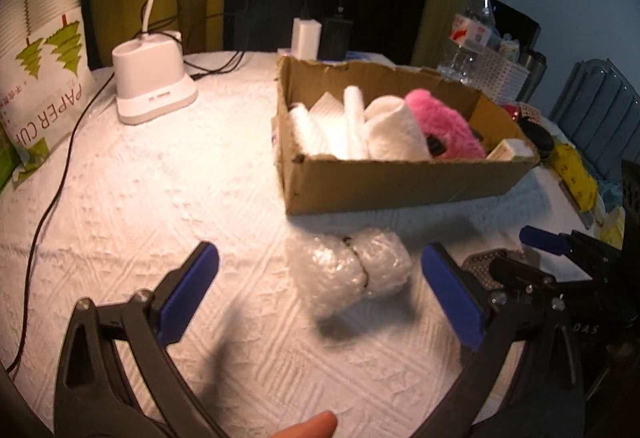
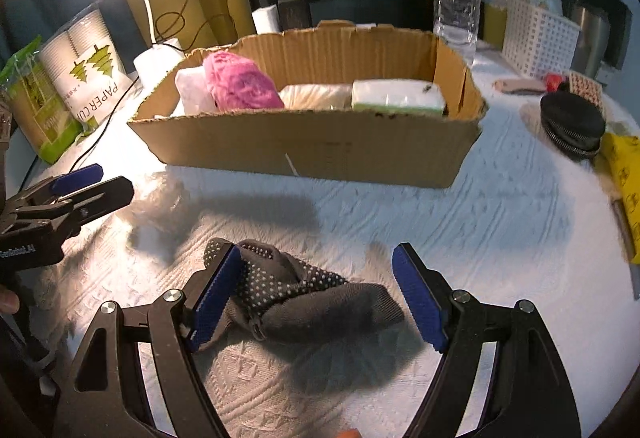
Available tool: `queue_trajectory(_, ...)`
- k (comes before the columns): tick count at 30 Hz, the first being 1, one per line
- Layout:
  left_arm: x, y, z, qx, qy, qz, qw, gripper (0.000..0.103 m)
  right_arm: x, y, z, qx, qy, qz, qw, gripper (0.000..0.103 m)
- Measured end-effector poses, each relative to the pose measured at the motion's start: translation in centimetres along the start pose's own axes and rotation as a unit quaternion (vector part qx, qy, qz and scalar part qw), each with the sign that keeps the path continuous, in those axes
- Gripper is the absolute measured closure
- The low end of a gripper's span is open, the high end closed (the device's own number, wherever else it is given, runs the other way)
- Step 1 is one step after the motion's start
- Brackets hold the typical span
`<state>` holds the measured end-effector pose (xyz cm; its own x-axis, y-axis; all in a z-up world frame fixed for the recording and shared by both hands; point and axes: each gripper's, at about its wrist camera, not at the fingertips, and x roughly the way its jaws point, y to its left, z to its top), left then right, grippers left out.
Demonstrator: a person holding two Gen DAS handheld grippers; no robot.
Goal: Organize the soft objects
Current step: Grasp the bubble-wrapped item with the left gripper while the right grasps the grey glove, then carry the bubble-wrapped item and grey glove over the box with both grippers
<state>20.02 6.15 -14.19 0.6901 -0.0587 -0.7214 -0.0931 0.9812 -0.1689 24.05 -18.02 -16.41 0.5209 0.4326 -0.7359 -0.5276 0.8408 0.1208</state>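
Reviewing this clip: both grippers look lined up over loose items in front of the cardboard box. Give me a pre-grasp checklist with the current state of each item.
1. Left gripper open: ok, jaws spread wide.
2. Bubble wrap bundle between the left fingers: ok, it lies on the tablecloth, untouched.
3. Right gripper open: ok.
4. Grey dotted sock framed by the right gripper: ok, though its left pad already touches the fabric.
5. Room in the cardboard box: ok, free space behind the items at its right end.
6. Grippers clear of each other: cannot tell; they sit close side by side.
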Motion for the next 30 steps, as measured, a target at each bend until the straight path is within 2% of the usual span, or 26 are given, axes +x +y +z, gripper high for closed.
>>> queue_trajectory(8, 2.1, -0.1, -0.1, 0.002, 0.029, 0.006, 0.9995, 0.002, 0.6, 0.4, -0.3, 0.010, 0.015, 0.024, 1.000, 0.023)
queue_trajectory(10, 2.5, -0.1, -0.2, -0.001, 0.036, 0.006, 0.9993, 0.002, 0.5, 0.5, -0.3, 0.011, 0.017, 0.033, 0.999, 0.030)
queue_trajectory(12, 2.7, -0.2, -0.3, 0.000, 0.039, 0.003, 0.9992, 0.004, 0.4, 0.7, -0.2, 0.007, 0.019, 0.042, 0.999, 0.046)
queue_trajectory(14, 2.7, -0.4, -0.4, 0.006, 0.041, 0.001, 0.9991, 0.022, 0.2, 1.2, -0.3, -0.003, 0.017, 0.050, 0.999, 0.051)
queue_trajectory(17, 2.4, -0.7, -0.4, 0.012, 0.040, -0.006, 0.9991, 0.039, -0.1, 1.7, -0.4, -0.010, 0.011, 0.050, 0.999, 0.058)
queue_trajectory(22, 1.6, -1.0, -0.3, 0.017, 0.030, -0.014, 0.9993, 0.041, -1.3, 1.9, -0.2, -0.029, -0.002, 0.045, 0.999, 0.060)
queue_trajectory(30, -1.5, -1.7, 0.2, 0.025, -0.001, -0.032, 0.9992, 0.041, -3.7, 1.1, 0.6, -0.022, -0.034, 0.033, 0.999, 0.060)
